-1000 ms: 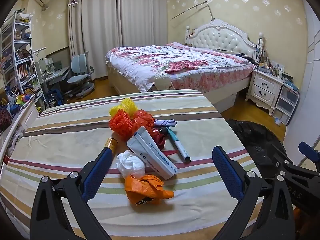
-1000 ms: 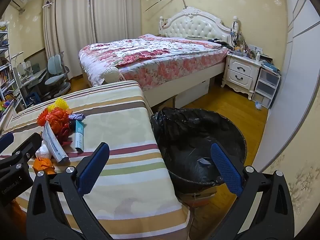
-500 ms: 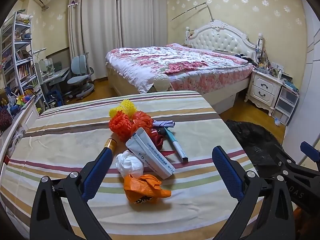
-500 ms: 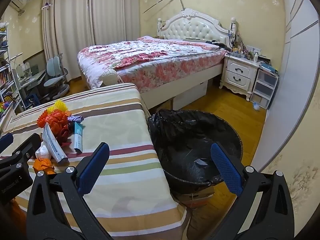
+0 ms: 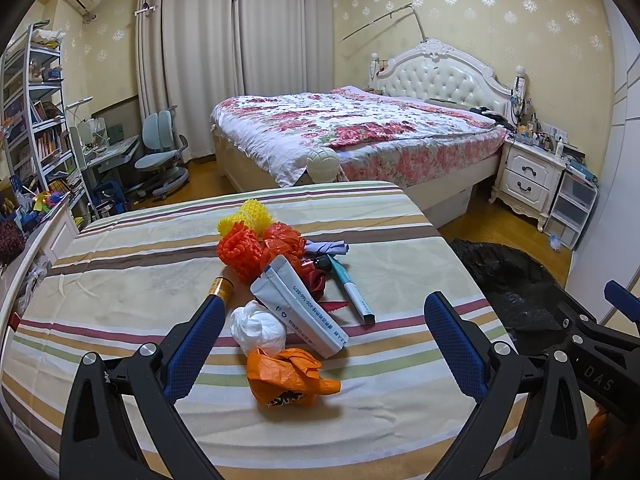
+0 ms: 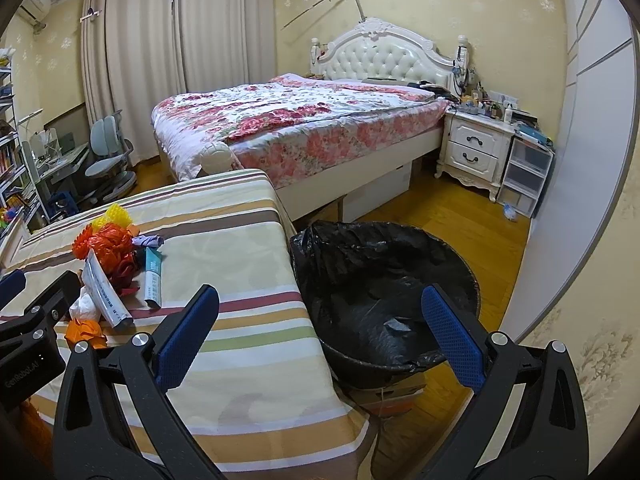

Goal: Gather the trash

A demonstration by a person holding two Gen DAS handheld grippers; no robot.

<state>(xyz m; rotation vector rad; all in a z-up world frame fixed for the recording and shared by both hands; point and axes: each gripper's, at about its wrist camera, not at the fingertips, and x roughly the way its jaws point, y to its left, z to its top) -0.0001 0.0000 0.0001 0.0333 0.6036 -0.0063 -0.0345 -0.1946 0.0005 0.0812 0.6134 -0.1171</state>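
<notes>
left gripper (image 5: 322,344) held wide open and empty above trash pile (image 5: 288,292) on striped table (image 5: 120,280), gold cylinder (image 5: 222,289) partly hidden behind a finger, right gripper (image 6: 320,328) spread open and empty, black-lined bin (image 6: 384,292) seen right of table, its near rim cut off by a finger, contents hard to make out

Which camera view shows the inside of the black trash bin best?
The right wrist view: the trash bin is seen whole, open, beside the table. The left wrist view shows only part of its black liner, at the right edge.
</notes>
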